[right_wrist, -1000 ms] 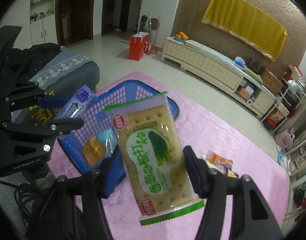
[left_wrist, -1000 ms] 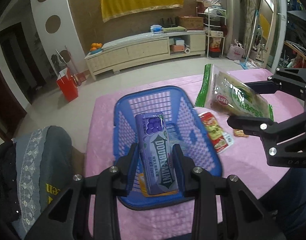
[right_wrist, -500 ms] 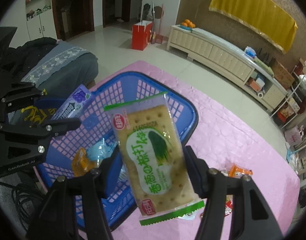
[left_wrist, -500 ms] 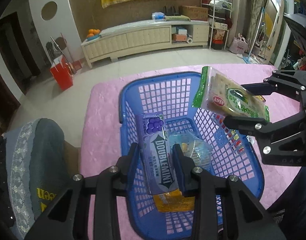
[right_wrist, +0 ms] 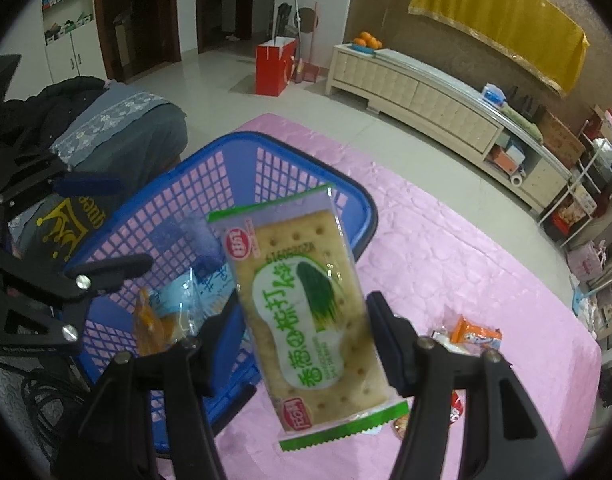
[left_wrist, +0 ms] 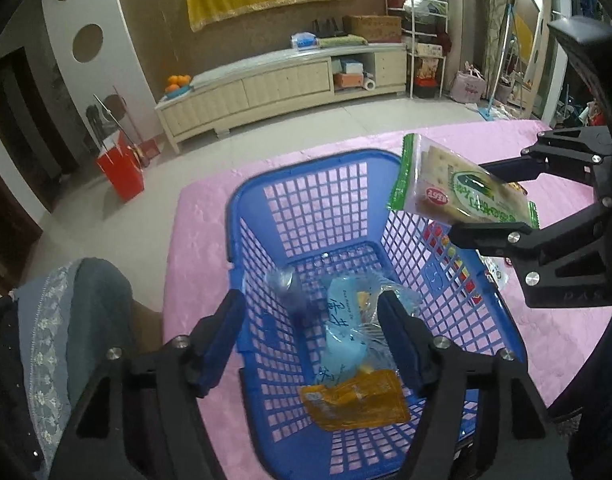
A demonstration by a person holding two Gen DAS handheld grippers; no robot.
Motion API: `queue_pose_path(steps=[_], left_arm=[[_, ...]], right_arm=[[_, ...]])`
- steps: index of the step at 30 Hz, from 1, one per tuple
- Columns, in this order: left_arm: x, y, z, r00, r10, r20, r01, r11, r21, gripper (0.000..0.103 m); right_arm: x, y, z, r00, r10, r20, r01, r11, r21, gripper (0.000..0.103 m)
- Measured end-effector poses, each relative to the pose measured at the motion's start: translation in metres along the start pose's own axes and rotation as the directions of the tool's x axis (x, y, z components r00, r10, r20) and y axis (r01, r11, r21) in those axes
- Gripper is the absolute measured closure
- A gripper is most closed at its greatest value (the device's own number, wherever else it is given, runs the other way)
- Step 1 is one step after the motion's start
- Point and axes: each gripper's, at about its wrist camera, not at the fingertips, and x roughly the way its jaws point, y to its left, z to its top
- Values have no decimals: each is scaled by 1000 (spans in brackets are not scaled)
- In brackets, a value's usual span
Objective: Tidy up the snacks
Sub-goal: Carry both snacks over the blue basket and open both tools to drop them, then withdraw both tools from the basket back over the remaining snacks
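Observation:
A blue plastic basket (left_wrist: 314,168) (right_wrist: 290,152) stands on the pink tablecloth. My left gripper (left_wrist: 312,312) is open above it, and the purple gum pack (left_wrist: 290,292) (right_wrist: 204,236) shows as a blur dropping inside. A light blue packet (left_wrist: 342,320) and an orange packet (left_wrist: 354,404) lie in the basket. My right gripper (right_wrist: 306,320) is shut on a green cracker packet (right_wrist: 306,304) (left_wrist: 462,188), held over the basket's right rim.
Loose snack packets (right_wrist: 472,334) lie on the pink cloth (right_wrist: 446,248) right of the basket. A grey chair with dark clothing (left_wrist: 54,340) stands at the left. A cream TV cabinet (left_wrist: 282,84) and a red bag (left_wrist: 120,176) stand beyond.
My left gripper opened and let go of the purple gum pack, which falls into the basket. Both grippers moved forward over the basket; the right still holds the cracker packet.

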Motion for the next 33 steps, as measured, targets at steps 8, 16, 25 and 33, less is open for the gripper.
queue_pose_path(steps=[8,16,25,33], left_arm=[[-17,18,-3,999,40,28,-39,999,-28,31],[-10,38,-11,998,60,8,-59,995,-80,31],[-4,48,-14,999,54,-9,-54,990,-127,31],[-17,31,-13,999,53,-2,-53,993,-110,31]], right_arm=[[-2,12,12,1000,16,12,-15,999,-31,38],[22,28,22,999,41,-20,-43,996,-83,38],[37,37,30,999,38,-20,-40,988,-152,37],[28,44,22,998,-68,-1,66,972,-224,12]])
